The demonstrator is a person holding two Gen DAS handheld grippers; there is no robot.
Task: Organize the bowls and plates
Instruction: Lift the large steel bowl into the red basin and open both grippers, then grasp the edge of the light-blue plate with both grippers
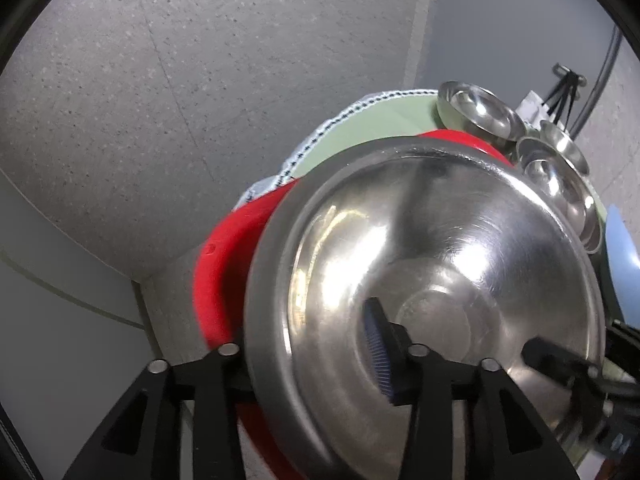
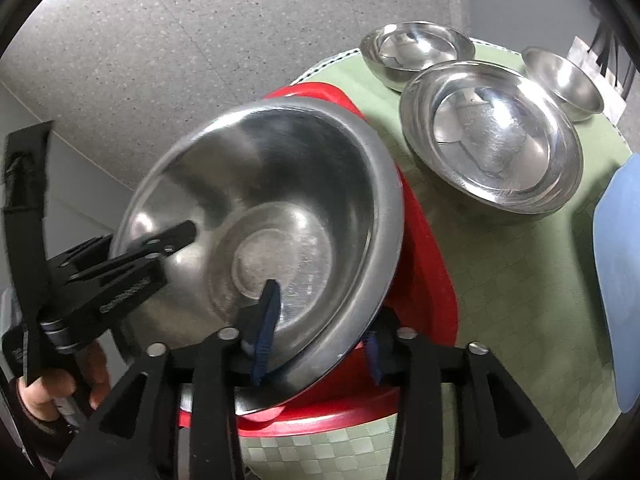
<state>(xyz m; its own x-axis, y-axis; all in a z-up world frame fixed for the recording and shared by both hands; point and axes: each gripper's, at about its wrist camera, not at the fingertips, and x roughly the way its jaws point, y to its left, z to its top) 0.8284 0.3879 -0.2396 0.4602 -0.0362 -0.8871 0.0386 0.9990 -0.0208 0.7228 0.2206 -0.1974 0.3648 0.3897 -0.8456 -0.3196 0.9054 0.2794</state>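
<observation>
Both grippers pinched the rim of the large stainless steel bowl (image 2: pixel 260 232), left gripper (image 1: pixel 312 364) and right gripper (image 2: pixel 316 344) on opposite sides, holding it tilted over the red plastic plate (image 2: pixel 424 248).

The left wrist view was taken from very close behind the left gripper (image 1: pixel 316 344), tilted steeply down along its fingers, so that a large steel bowl (image 1: pixel 432 288) filled the frame from 3 to 6 o'clock. The right wrist view was taken just as near, from behind the right gripper (image 2: pixel 320 328), with the same large steel bowl (image 2: pixel 276 232) at centre and the left gripper (image 2: pixel 176 240) seen entering at 9 o'clock. Both views were shared by the bowl, a red plate (image 1: pixel 220 268) (image 2: pixel 424 256), the green tablecloth (image 1: pixel 380 124) (image 2: pixel 520 280), three smaller steel bowls toward 1 o'clock, and speckled grey floor (image 1: pixel 160 100) (image 2: pixel 200 32) from 10 to 12 o'clock.
</observation>
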